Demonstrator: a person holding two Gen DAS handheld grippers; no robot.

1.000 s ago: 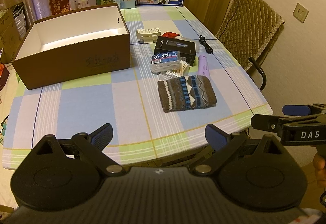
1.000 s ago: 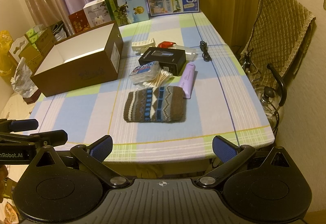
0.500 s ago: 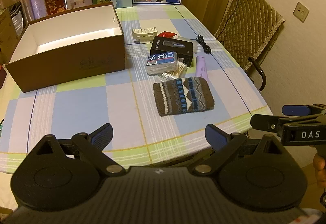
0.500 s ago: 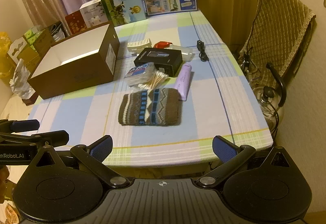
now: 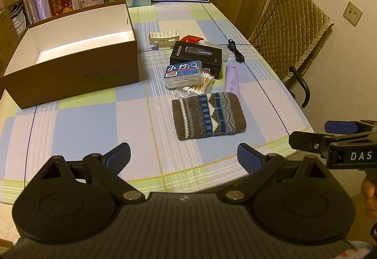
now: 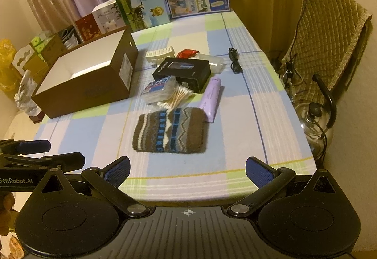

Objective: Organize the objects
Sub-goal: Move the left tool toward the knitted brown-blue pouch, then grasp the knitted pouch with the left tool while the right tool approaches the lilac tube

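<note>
**Both tools open at the near edge, nothing picked up yet**

The left tool (image 5: 183,155) and right tool (image 6: 187,168) hover at the near edge of the counter (image 5: 94,122), each with its fingers wide apart and empty. The open box (image 5: 70,56) sits far left and looks empty. The loose things cluster to its right: the knit pouch (image 5: 208,115) nearest, then cotton swabs (image 5: 198,87), the swab case (image 5: 183,72), the black carton (image 5: 196,57), the purple tube (image 5: 232,81), the white rack (image 5: 165,36) and a cable (image 5: 235,51) farther back.

The risk, as I judge it, is crowding. The swabs lie loose against the pouch, and the tube touches its right edge, so a careless grab at the pouch could scatter swabs or roll the tube toward the right edge.

Compared with a second ago, both views have drawn slightly closer to the pile; the things themselves have not moved.
</note>
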